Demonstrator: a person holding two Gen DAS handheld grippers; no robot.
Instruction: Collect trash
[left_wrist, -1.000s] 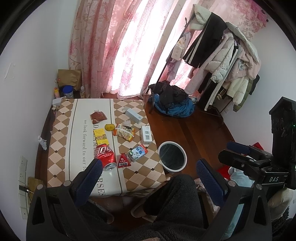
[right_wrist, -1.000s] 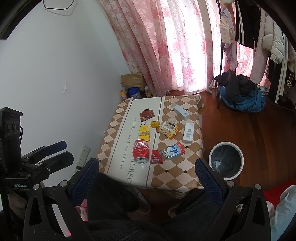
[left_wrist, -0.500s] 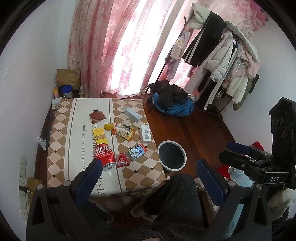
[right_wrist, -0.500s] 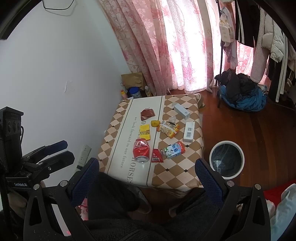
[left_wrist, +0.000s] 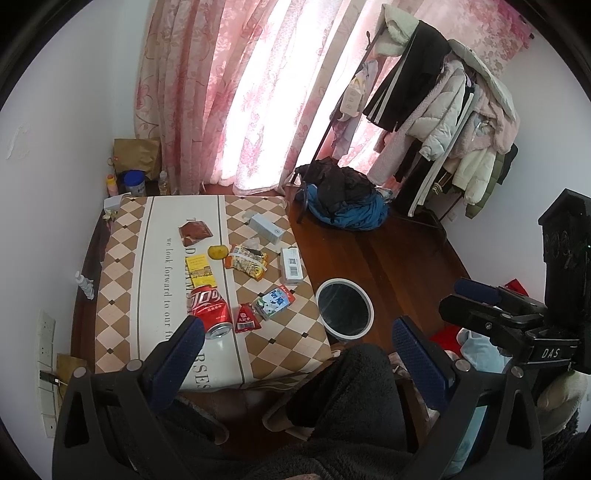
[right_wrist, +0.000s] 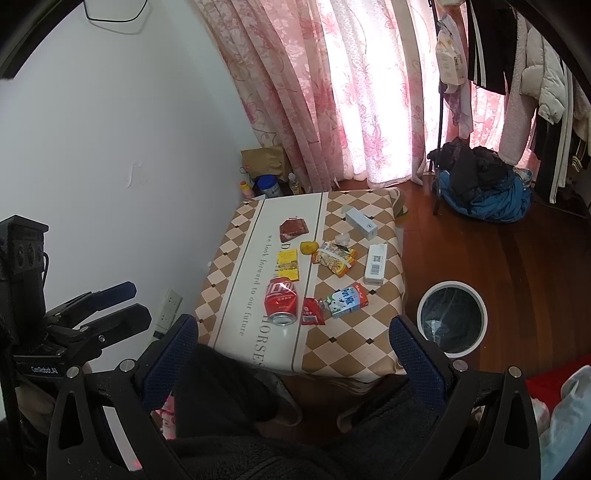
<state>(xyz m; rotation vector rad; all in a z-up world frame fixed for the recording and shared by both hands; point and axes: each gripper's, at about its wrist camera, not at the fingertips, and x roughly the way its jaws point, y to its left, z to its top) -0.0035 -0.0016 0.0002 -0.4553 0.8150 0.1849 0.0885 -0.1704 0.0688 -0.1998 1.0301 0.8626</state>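
Trash lies on a low table with a checkered cloth (left_wrist: 122, 295): a red soda can (left_wrist: 208, 311) on its side, a small red packet (left_wrist: 246, 322), a blue-white milk carton (left_wrist: 274, 302), an orange snack bag (left_wrist: 246, 261), a yellow packet (left_wrist: 200, 270), a brown wrapper (left_wrist: 195, 232) and two white boxes (left_wrist: 291, 265). A round white bin (left_wrist: 345, 314) with a dark liner stands on the floor right of the table. My left gripper (left_wrist: 295, 332) and right gripper (right_wrist: 293, 330) are both open and empty, held high above the table's near edge.
A yellow fruit (left_wrist: 217, 252) lies among the trash. A heap of dark and blue clothes (left_wrist: 343, 201) and a coat rack (left_wrist: 443, 122) stand at the back right. Pink curtains hang behind. My dark-clad knees (left_wrist: 354, 387) are below the grippers.
Both views have shifted slightly, so the table and bin sit a little farther off. Both grippers stay open and nothing on the table has moved.
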